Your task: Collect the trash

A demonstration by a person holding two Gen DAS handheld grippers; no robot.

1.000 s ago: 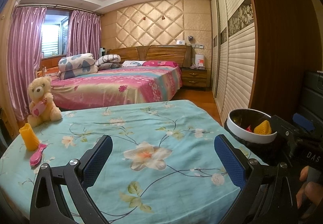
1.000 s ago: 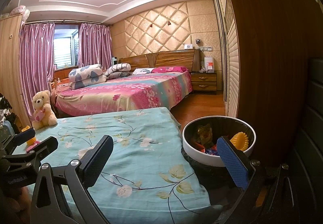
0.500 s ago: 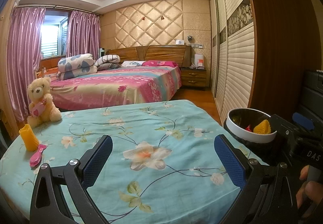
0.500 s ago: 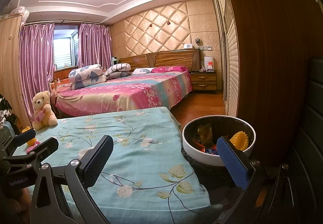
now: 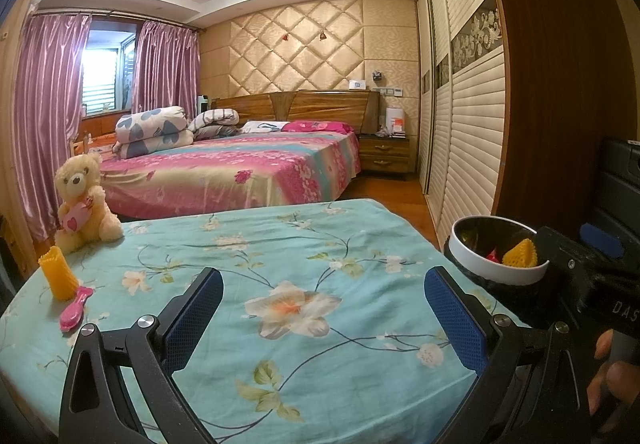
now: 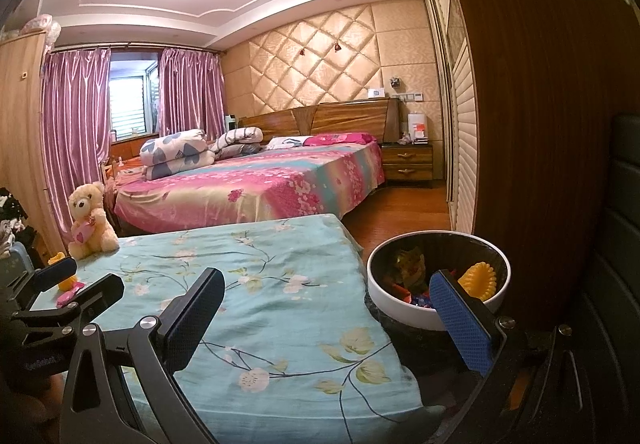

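Bin (image 6: 400,308) holds scraps; yellow wrap (image 5: 58,273) left on table. My left gripper (image 5: 322,308) & right gripper (image 6: 332,304) both spread, empty.

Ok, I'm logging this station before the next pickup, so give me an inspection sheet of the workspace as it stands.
Surface: table under a turquoise floral cloth, middle bare.
Job's things: yellow foam net upright at the far left, pink toy brush beside it; white-rimmed bin off the right edge holds another yellow net and wrappers.
Clutter: teddy bear at the far left corner.
Grippers: left gripper open, empty; right gripper open, empty, by the bin.
Cables: nothing seen.
Surroundings: bed, pink curtains, wardrobe, nightstand.
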